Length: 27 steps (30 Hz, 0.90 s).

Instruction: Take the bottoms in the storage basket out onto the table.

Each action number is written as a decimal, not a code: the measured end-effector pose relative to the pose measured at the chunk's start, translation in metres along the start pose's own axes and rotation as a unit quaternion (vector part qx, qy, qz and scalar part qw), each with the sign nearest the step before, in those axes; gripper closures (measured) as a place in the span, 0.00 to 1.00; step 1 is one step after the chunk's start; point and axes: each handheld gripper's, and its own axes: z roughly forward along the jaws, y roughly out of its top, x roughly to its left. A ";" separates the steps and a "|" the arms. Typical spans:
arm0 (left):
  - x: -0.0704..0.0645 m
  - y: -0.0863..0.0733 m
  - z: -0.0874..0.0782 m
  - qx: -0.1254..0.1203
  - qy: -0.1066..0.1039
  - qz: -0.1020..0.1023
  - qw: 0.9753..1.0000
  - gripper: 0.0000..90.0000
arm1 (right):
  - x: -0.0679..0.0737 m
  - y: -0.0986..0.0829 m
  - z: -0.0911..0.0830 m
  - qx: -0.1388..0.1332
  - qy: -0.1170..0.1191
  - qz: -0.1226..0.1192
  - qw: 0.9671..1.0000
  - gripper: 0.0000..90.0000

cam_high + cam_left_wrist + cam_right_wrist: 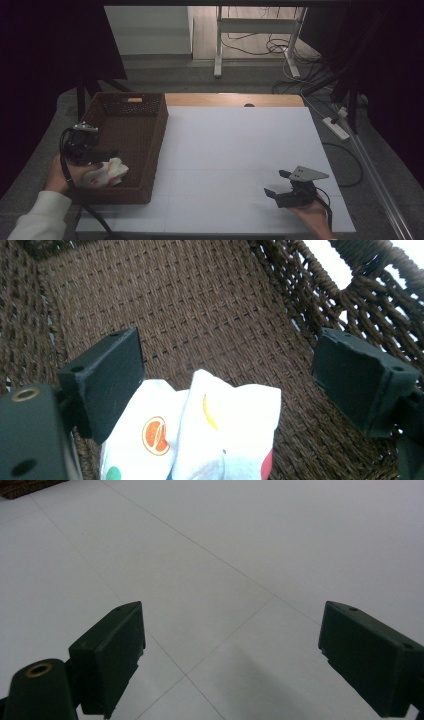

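A brown wicker basket stands at the table's left edge. Inside its near end lies a white cloth printed with small coloured fruit shapes. My left gripper hovers over that end of the basket, held by a hand in a white sleeve. In the left gripper view the jaws stand wide apart, and the white cloth lies loose between and below them on the woven floor. My right gripper rests low over the white table top at the near right, open and empty, as the right gripper view confirms.
The basket's far wall has a handle cut-out. A strip of wooden table shows beyond the white sheet. Behind stand a white desk frame, floor cables and a power strip. Dark curtains flank both sides.
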 end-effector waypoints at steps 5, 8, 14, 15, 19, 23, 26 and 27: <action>0.003 0.001 0.005 0.015 -0.003 -0.006 1.000 0.14 | 0.000 0.000 0.001 0.002 0.000 0.000 1.000 0.13; 0.004 0.001 0.008 0.027 -0.004 -0.005 1.000 0.14 | 0.000 0.000 0.000 0.003 0.000 -0.002 1.000 0.13; 0.006 0.001 0.013 0.041 -0.006 -0.006 0.999 0.13 | 0.000 0.000 0.000 0.002 0.001 0.000 1.000 0.13; 0.007 0.001 0.014 0.044 -0.008 -0.008 0.999 0.13 | 0.000 0.000 0.000 0.002 0.001 0.000 1.000 0.13; 0.009 0.000 0.017 0.056 -0.010 -0.010 0.998 0.13 | 0.000 0.000 0.001 0.003 0.001 -0.001 1.000 0.13; 0.012 0.000 0.020 0.066 -0.012 -0.010 0.998 0.13 | 0.000 0.000 0.001 0.005 0.000 -0.001 1.000 0.13; 0.014 -0.001 0.022 0.071 -0.016 -0.014 0.997 0.13 | 0.000 0.000 0.001 0.005 0.000 -0.001 1.000 0.13; 0.015 -0.001 0.023 0.073 -0.017 -0.015 0.997 0.13 | 0.000 0.000 0.001 0.005 0.000 -0.001 1.000 0.13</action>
